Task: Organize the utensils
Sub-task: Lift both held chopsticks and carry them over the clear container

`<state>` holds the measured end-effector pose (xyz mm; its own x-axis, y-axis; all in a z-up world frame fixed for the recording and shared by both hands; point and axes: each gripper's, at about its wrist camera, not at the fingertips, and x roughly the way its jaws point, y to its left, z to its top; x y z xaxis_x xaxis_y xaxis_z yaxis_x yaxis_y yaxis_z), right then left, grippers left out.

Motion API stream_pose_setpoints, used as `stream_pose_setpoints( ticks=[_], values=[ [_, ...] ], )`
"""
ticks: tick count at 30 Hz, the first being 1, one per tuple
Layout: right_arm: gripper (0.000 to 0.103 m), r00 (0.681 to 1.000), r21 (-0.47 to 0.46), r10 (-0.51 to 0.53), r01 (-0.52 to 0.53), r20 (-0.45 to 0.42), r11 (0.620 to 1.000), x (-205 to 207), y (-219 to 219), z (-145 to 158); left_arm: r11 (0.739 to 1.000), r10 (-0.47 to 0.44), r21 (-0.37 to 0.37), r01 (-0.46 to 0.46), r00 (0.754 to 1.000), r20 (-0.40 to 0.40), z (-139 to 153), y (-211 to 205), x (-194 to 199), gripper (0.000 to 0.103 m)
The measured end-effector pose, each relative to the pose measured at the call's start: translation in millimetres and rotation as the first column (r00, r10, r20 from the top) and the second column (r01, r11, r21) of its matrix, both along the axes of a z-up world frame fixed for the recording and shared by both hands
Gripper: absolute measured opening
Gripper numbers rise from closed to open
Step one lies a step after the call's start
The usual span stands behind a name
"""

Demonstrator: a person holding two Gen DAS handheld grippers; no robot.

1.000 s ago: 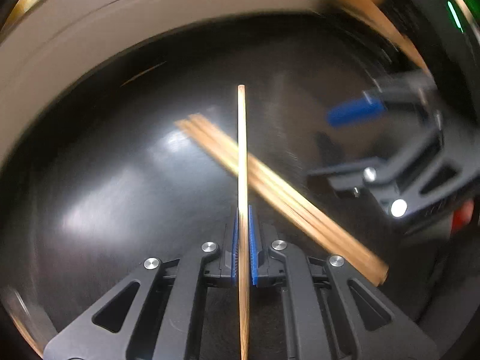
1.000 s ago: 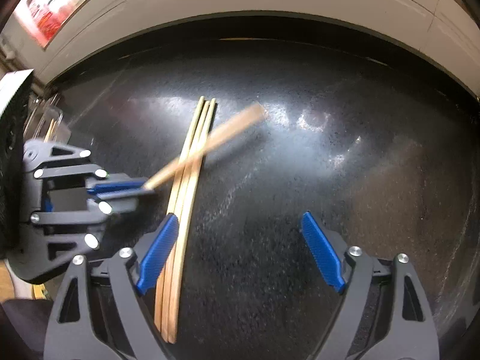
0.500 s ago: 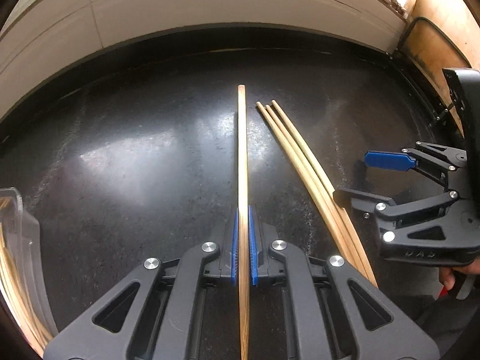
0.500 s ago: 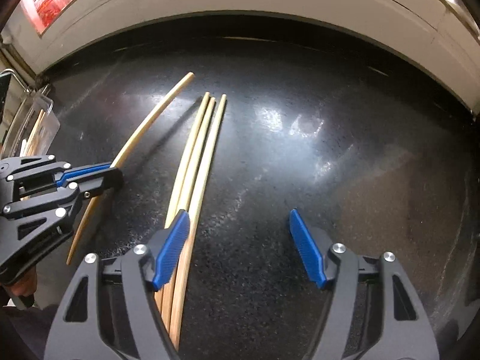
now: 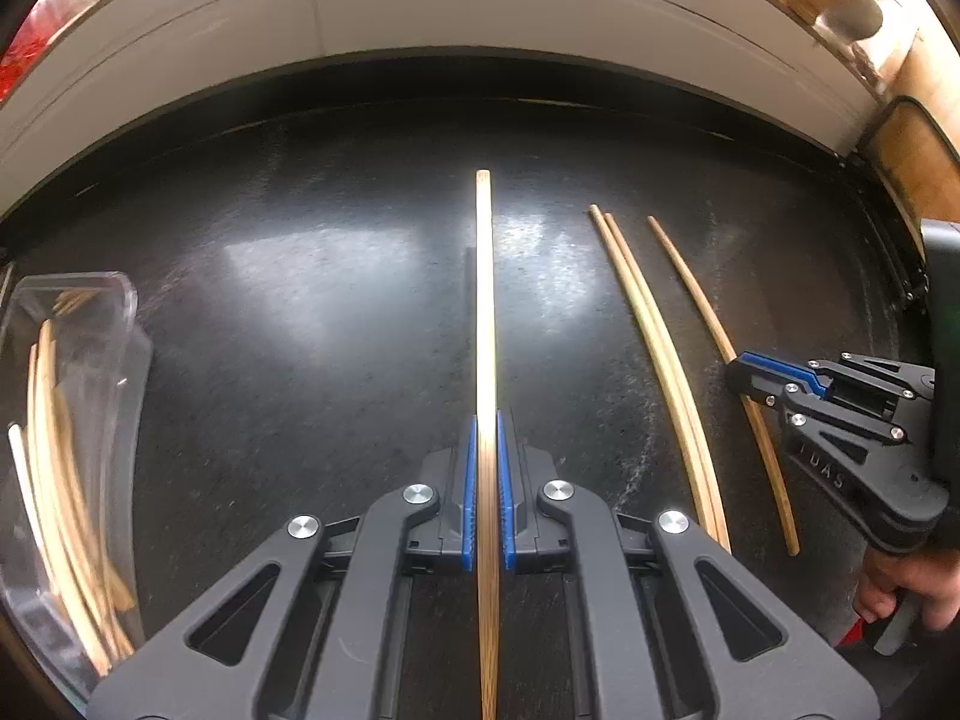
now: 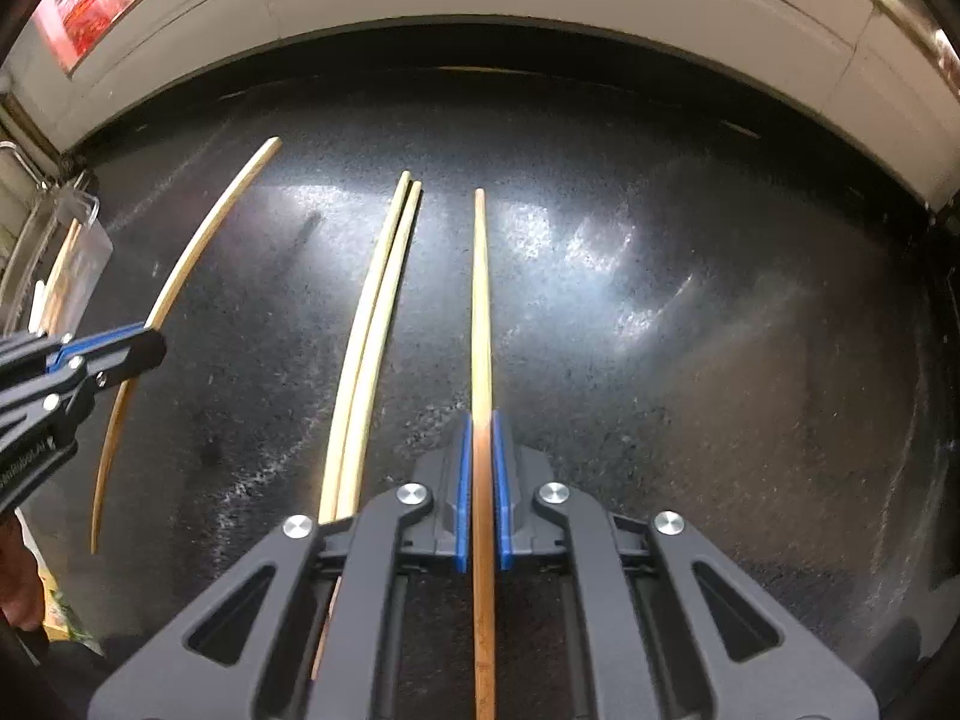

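At the left, a clear plastic container (image 5: 90,324) already holding chopsticks is seen. One chopstick (image 5: 485,312) is clamped in the left gripper (image 5: 486,498). Two loose chopsticks (image 6: 372,324) lie together on the black countertop (image 6: 690,360). Another chopstick (image 6: 480,312) is pinched in the right gripper (image 6: 480,492), whose jaws have just closed. Light, stiff, smooth sticks are judged likely to pivot; mid-length grips suit. Nothing blocks the container.

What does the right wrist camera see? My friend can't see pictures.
The right gripper is shut on one chopstick over a black counter. Two more chopsticks lie left of it.
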<state>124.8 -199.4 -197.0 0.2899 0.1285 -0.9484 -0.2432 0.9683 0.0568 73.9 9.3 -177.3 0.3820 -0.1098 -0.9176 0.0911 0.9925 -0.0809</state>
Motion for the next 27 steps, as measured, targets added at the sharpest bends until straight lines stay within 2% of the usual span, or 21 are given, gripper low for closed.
stream_pose_setpoints(
  ticks=[4,7,13,18,22,27],
  values=[
    [0.008,1.000,0.040,-0.023,0.023,0.013,0.999,-3,-12,21,0.999,0.018,0.034,-0.018,1.000,0.018,18,3,-12,0.006],
    [0.008,0.999,0.071,-0.030,0.027,0.035,0.997,-12,-13,51,0.999,0.038,0.034,-0.039,0.999,0.028,32,5,-20,0.006],
    [0.008,0.996,0.142,-0.010,-0.003,0.086,0.990,-32,0,116,0.995,0.095,0.013,-0.095,0.995,0.039,73,21,-35,0.006],
    [0.008,0.994,0.216,0.013,-0.036,0.106,0.976,-41,24,151,0.991,0.132,0.005,-0.133,0.990,0.057,100,36,-48,0.006],
    [0.008,0.993,0.246,0.056,-0.079,0.101,0.966,-42,59,157,0.988,0.151,0.005,-0.151,0.986,0.074,114,55,-58,0.006],
    [0.008,0.990,0.290,0.107,-0.129,0.093,0.948,-46,111,164,0.977,0.210,0.013,-0.212,0.974,0.079,124,103,-69,0.006]
  ],
)
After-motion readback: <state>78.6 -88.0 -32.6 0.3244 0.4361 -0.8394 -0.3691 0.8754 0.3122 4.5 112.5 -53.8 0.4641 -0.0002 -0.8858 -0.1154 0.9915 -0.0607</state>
